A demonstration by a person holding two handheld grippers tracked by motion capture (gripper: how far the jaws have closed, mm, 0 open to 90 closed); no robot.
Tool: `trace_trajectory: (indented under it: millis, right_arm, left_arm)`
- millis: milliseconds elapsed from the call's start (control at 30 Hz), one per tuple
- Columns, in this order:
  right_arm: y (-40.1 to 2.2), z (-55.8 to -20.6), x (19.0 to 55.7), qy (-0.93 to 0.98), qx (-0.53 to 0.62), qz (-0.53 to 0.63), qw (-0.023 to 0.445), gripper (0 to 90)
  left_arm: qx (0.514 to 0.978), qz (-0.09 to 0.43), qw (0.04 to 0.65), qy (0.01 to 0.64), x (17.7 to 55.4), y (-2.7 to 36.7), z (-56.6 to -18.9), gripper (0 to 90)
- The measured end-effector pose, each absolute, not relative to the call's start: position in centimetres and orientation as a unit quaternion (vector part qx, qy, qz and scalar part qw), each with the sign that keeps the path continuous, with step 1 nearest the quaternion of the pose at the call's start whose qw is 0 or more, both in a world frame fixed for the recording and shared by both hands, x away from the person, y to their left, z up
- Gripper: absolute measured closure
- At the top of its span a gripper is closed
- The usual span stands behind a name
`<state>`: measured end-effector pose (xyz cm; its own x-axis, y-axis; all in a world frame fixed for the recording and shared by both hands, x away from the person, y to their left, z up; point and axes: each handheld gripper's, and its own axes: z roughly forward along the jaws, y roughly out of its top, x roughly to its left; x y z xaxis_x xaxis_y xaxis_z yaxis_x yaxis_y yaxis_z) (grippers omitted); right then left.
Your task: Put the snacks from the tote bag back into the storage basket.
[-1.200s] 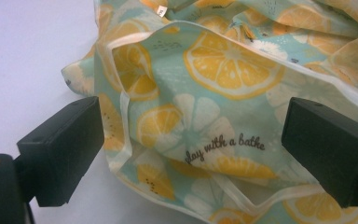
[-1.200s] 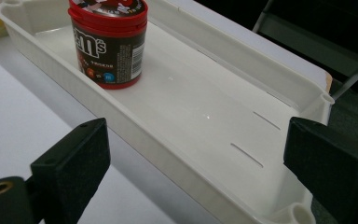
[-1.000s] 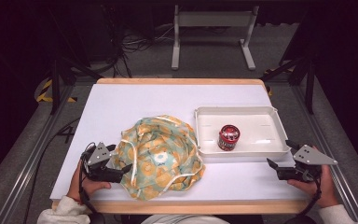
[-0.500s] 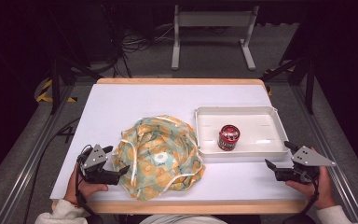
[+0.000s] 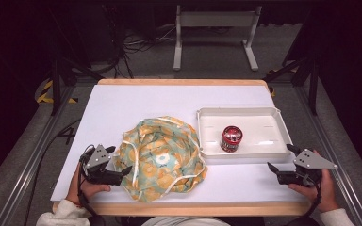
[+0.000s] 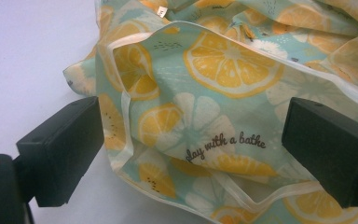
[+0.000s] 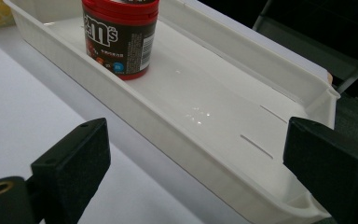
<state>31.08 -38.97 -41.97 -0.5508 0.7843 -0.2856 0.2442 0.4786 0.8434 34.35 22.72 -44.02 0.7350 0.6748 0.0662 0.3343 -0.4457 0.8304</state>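
Citrus-print cloth bag [image 5: 160,157] crumpled near the tabletop's [image 5: 136,101] front middle.
Left tongs [image 5: 125,174] at the bag's 8 o'clock, jaws spread wide around its edge, not pinching. White tray [image 5: 264,155] at its 3 o'clock holds a red candy tub [image 5: 231,138]. Right tongs [image 5: 279,161] gape open, empty, just off the tray's front right corner.

bag [image 5: 160,157] left of tray [image 5: 283,126]; candy tub [image 5: 231,138] in tray.

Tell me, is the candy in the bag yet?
Not yet. The candy tub stands in the white tray. The left gripper is open around the bag's edge. The right gripper is open near the tray. Grabbing and bagging remain.
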Motion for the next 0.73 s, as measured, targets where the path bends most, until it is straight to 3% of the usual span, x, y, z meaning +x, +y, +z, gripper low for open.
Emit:
trace_trajectory:
  millis: [733]
  right_arm:
    - [-38.31,-41.97,31.07,0.799,0.307,0.386,0.345,8.8]
  left_arm:
    - [0.828,0.197,0.426,0.307,34.48,22.59,-43.97,6.1]
